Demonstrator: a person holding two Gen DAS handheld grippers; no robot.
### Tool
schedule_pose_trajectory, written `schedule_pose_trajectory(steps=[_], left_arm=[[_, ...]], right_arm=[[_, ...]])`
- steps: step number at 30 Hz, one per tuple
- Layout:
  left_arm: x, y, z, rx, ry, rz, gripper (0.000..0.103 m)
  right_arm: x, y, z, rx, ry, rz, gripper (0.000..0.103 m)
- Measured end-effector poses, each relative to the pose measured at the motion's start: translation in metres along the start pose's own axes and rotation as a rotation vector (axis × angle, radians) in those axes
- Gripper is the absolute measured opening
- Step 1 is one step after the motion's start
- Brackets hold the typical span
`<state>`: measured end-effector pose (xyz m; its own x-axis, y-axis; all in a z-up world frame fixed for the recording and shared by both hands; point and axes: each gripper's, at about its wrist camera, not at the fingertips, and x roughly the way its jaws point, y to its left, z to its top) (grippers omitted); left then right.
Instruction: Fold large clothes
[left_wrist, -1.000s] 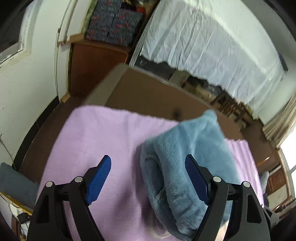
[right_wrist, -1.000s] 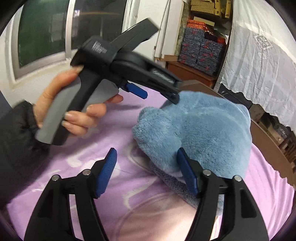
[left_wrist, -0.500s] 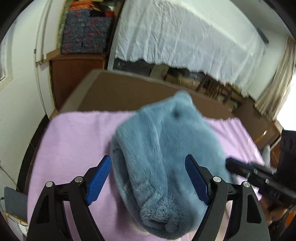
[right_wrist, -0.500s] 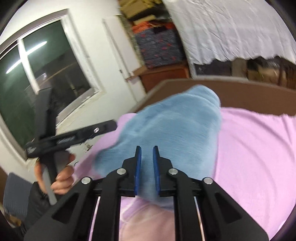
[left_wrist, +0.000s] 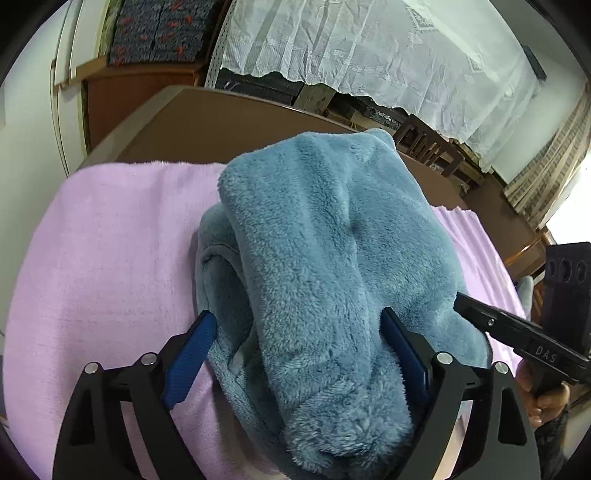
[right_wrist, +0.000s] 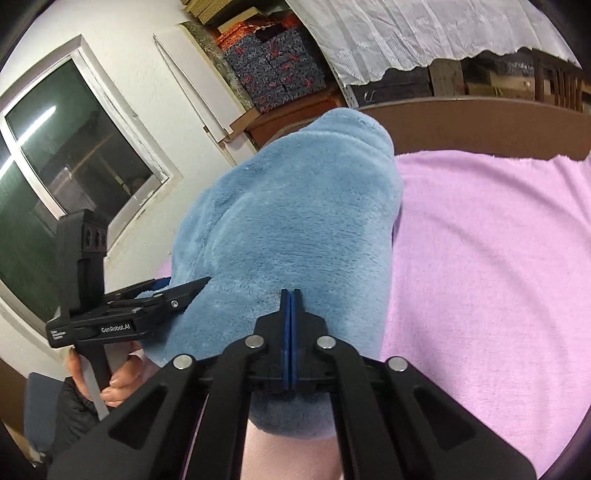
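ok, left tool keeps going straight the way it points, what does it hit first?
The blue fleece garment. The left tool is open, with the folded bundle between its fingers, so pushing on should run into the fleece almost at once. Depth is unclear; the pads may already brush it.

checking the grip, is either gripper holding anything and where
Nothing looks gripped. The left gripper, jaws just opened wider, straddles the blue fleece; the right gripper, just closed, is shut empty against it.

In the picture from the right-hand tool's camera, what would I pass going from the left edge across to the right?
Dark window → the left gripper held in a hand → folded blue fleece garment → pink blanket.
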<state>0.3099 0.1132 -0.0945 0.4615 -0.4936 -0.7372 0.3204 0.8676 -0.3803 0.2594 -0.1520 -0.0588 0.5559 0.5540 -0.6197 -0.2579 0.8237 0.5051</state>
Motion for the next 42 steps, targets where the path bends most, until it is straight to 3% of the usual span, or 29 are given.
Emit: schedule_pose_trajectory(steps=[4,9,10,11,13,18,24,32,39,42], left_arm=[[-0.012,0.006,0.004,-0.038,-0.012,-0.043,0.09],[-0.032,0.02,0.01,-0.111,-0.046,-0.177,0.089],[-0.033,0.025,0.01,-0.137,-0.046,-0.214,0.089],[-0.033,0.026,0.011,-0.154,-0.041,-0.235,0.089],[-0.028,0.031,0.012,-0.184,-0.02,-0.261,0.089],[-0.012,0.029,0.01,-0.191,0.038,-0.271,0.089],[0.003,0.009,0.003,-0.119,0.067,-0.242,0.096],[0.012,0.005,0.001,-0.149,0.058,-0.279,0.096],[0.014,-0.004,-0.002,-0.148,0.05,-0.283,0.095],[0.012,-0.007,-0.003,-0.144,0.046,-0.286,0.095]], right_arm=[[0.0,-0.005,0.003,0.042,0.007,0.039,0.0],[-0.019,-0.022,0.008,0.176,-0.042,0.099,0.005],[-0.027,-0.026,0.01,0.19,-0.079,0.074,0.017],[-0.034,-0.027,0.011,0.19,-0.106,0.051,0.036],[-0.041,-0.031,0.014,0.188,-0.136,0.04,0.049],[-0.035,-0.04,0.012,0.256,-0.105,0.107,0.065],[-0.019,-0.039,0.005,0.271,-0.036,0.163,0.073],[0.005,-0.04,-0.001,0.305,0.008,0.197,0.084],[0.015,-0.043,-0.003,0.321,-0.013,0.216,0.082],[0.017,-0.042,-0.003,0.323,-0.018,0.232,0.074]])
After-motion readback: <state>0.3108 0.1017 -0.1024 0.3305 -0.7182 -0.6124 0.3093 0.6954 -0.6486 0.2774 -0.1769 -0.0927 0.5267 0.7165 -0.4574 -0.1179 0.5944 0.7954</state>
